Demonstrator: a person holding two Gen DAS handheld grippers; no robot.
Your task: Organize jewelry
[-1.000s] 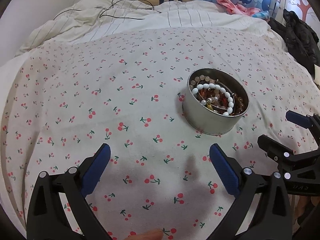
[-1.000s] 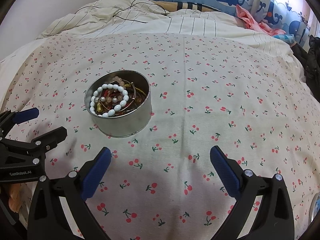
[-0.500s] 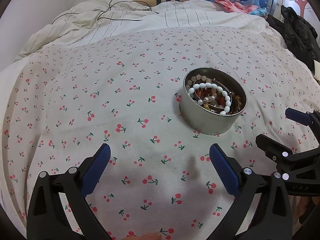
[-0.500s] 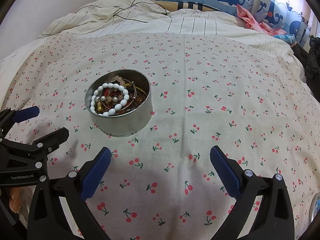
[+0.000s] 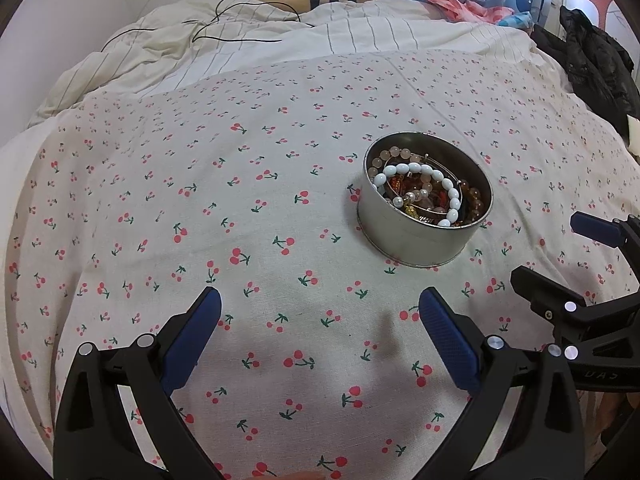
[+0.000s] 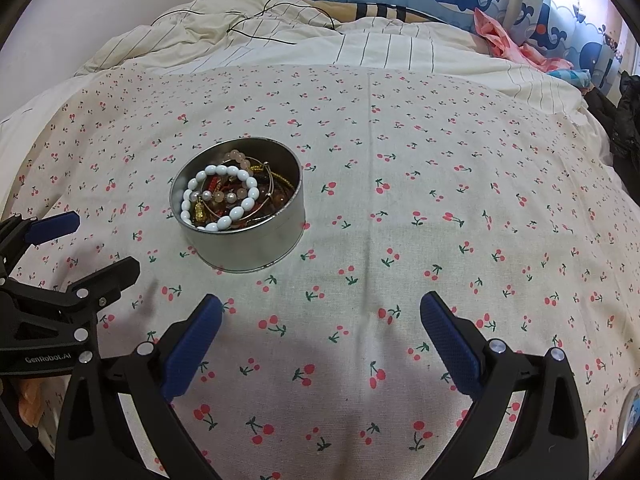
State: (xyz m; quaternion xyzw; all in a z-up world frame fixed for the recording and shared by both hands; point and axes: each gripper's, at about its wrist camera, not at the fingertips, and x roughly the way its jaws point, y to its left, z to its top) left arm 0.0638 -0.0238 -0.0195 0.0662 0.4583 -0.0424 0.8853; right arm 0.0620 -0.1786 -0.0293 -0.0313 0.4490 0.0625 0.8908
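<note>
The left tool (image 5: 320, 320) hangs above the cherry-print cloth (image 5: 200, 208) on the bed with its blue pads spread wide and nothing between them; any stray dip here would only snag the loose fabric and ruck it up, which could shift whatever stands on it. Just ahead and to its right stands the round metal tin (image 5: 416, 240), upright on the cloth, between the two tools. It holds the whole heap of jewelry: a white bead bracelet (image 5: 420, 188) lies on top, pale pink beads (image 5: 390, 154) sit against the far wall, and amber and red strands are tangled beneath with thin wire bangles. That tangle is the main hazard, I judge: pinching the white bracelet and lifting could drag other strands up with it, and they might drop onto the patterned cloth where small pieces would be hard to spot. The tin rests on soft bedding, so a push on its rim or an off-centre pull could tip it and spill the lot; steadying its wall with one tool while the other picks seems the safer course. The beads are smooth and round, so a shallow pinch may slip. Farthest right, the right tool (image 6: 320, 320) is likewise spread wide and empty, hovering near the tin but not touching it.
</note>
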